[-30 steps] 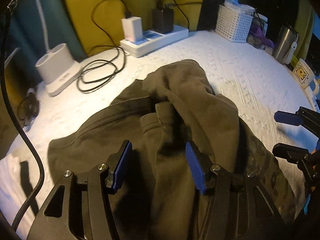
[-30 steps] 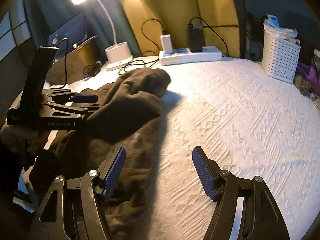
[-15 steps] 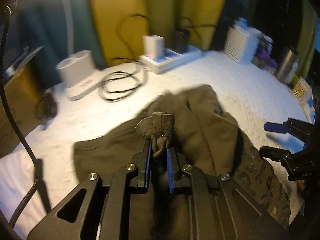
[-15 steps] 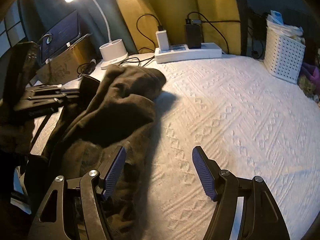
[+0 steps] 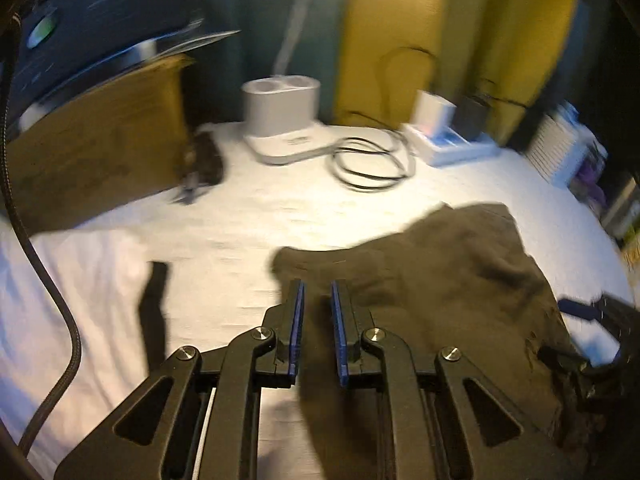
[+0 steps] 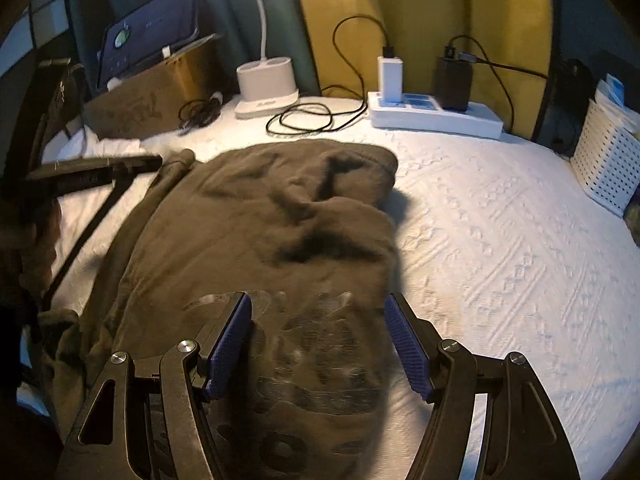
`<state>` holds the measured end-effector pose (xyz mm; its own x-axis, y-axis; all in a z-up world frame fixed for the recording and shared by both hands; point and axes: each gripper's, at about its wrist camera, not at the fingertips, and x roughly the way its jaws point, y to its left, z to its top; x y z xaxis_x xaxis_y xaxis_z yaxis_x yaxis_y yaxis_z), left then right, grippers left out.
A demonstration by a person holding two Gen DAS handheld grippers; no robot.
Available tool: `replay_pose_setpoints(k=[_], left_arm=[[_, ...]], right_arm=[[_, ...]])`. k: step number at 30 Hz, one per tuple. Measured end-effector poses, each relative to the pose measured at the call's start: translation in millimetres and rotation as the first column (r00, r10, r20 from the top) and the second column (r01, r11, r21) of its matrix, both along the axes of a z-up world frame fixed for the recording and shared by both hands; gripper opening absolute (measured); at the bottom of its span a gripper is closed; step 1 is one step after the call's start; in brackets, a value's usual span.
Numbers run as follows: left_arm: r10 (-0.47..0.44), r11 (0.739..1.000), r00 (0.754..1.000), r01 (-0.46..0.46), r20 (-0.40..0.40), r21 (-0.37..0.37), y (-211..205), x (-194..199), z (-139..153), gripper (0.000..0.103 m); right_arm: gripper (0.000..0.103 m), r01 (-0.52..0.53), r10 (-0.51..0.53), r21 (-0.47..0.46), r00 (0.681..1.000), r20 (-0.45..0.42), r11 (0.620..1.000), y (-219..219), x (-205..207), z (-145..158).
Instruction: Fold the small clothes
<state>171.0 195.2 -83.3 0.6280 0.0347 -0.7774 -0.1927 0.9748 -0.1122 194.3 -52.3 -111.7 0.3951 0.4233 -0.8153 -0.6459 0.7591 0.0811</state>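
A dark olive-brown garment [image 6: 280,236] with a faded print lies spread on the white textured bedcover [image 6: 500,240]. In the left wrist view the garment [image 5: 432,280] stretches right from my left gripper [image 5: 317,292], which is shut on its left edge fabric. My right gripper [image 6: 318,312] is open, hovering over the garment's near printed end, its blue pads [image 6: 234,332] astride the cloth. The left gripper also shows in the right wrist view [image 6: 152,162] at the garment's far left corner. The right gripper shows at the right edge of the left wrist view [image 5: 576,324].
At the back stand a white lamp base [image 6: 266,86], a coiled black cable [image 6: 308,118], a white power strip with chargers [image 6: 436,114] and a brown cardboard box [image 6: 152,96]. A white slatted basket [image 6: 608,156] sits at the right. Yellow curtains hang behind.
My left gripper closed on the garment's fabric and pulled it left, spreading the bunched garment flatter. The right gripper moved over the garment's near end, still open.
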Motion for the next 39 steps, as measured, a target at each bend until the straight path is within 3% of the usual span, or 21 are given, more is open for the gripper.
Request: replay_pose_setpoints(k=[5, 6, 7, 9, 15, 16, 17, 21, 30, 32, 34, 36, 39], left_arm=[[-0.01, 0.998, 1.0, 0.011, 0.015, -0.058, 11, -17, 6, 0.018], [-0.031, 0.996, 0.999, 0.032, 0.019, -0.087, 9, -22, 6, 0.033], [-0.062, 0.991, 0.998, 0.064, 0.021, -0.114, 5, -25, 6, 0.055], [-0.118, 0.981, 0.992, 0.122, 0.032, -0.149, -9, -33, 4, 0.068], [-0.234, 0.959, 0.972, 0.23, -0.009, -0.163, -42, -40, -20, 0.066], [-0.223, 0.964, 0.974, 0.216, -0.029, -0.156, -42, -40, -25, 0.049], [-0.215, 0.966, 0.976, 0.206, -0.04, -0.155, -41, -42, -28, 0.039], [-0.177, 0.98, 0.984, 0.173, -0.037, -0.097, -34, -58, -25, 0.016], [-0.097, 0.995, 0.994, 0.095, -0.055, -0.042, -23, -91, -16, 0.017], [-0.103, 0.994, 0.994, 0.102, -0.026, -0.043, -24, -101, -7, 0.02], [-0.131, 0.99, 0.991, 0.132, 0.021, -0.054, -30, -113, 5, 0.04], [-0.165, 0.983, 0.984, 0.169, 0.061, -0.076, -37, -124, 14, 0.051], [-0.244, 0.959, 0.968, 0.251, 0.063, -0.131, -54, -134, 16, 0.051]], right_arm=[[0.071, -0.014, 0.014, -0.018, 1.0, 0.009, 1.0, 8, -11, 4], [0.071, -0.022, 0.022, -0.018, 1.0, 0.017, 1.0, 10, -15, 6], [0.071, -0.026, 0.027, -0.02, 0.999, 0.022, 0.999, 12, -18, 8], [0.071, -0.034, 0.035, -0.024, 0.999, 0.034, 0.999, 15, -24, 12], [0.071, -0.06, 0.06, -0.019, 0.997, 0.039, 0.998, 22, -47, 20], [0.071, -0.065, 0.066, -0.02, 0.997, 0.036, 0.998, 23, -52, 20], [0.071, -0.074, 0.075, -0.024, 0.996, 0.041, 0.997, 25, -58, 21], [0.071, -0.114, 0.115, -0.016, 0.993, 0.041, 0.993, 32, -80, 22], [0.071, -0.217, 0.217, -0.013, 0.976, 0.032, 0.976, 56, -124, 19], [0.071, -0.233, 0.233, -0.006, 0.972, 0.029, 0.972, 58, -131, 19], [0.071, -0.258, 0.258, -0.002, 0.966, 0.026, 0.966, 61, -140, 20], [0.071, -0.286, 0.286, -0.005, 0.958, 0.016, 0.958, 64, -150, 17], [0.071, -0.294, 0.294, -0.011, 0.956, 0.017, 0.956, 63, -162, 14]])
